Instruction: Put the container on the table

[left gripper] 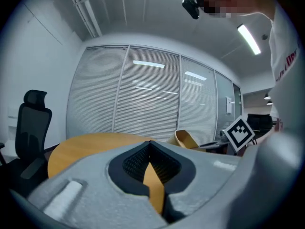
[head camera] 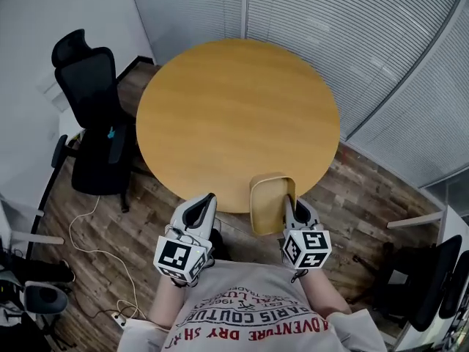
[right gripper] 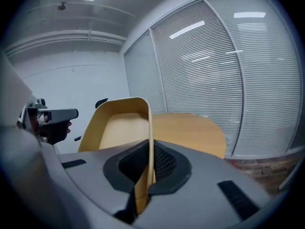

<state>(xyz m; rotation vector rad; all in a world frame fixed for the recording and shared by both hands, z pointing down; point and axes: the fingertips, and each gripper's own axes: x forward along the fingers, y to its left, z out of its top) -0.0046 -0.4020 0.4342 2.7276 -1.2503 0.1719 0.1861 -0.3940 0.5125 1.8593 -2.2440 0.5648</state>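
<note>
Round wooden worktop (head camera: 234,116) ahead of right tool (head camera: 290,202), which clamps the side wall of a seemingly light, stiff tan plastic container (head camera: 268,200); left tool (head camera: 201,208) closed, empty.

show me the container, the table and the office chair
container (head camera: 270,204), head view, its inside
table (head camera: 234,108), head view, bare middle of its top
office chair (head camera: 94,90), head view, its backrest

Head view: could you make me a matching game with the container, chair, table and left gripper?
Things:
1. container
2. chair
3. table
4. left gripper

Descriptions:
A. round, wooden
B. holds nothing
C. black, beside the table
D. wall clamped by the right gripper

Pairs: 1-D, 2-C, 3-A, 4-B.
</note>
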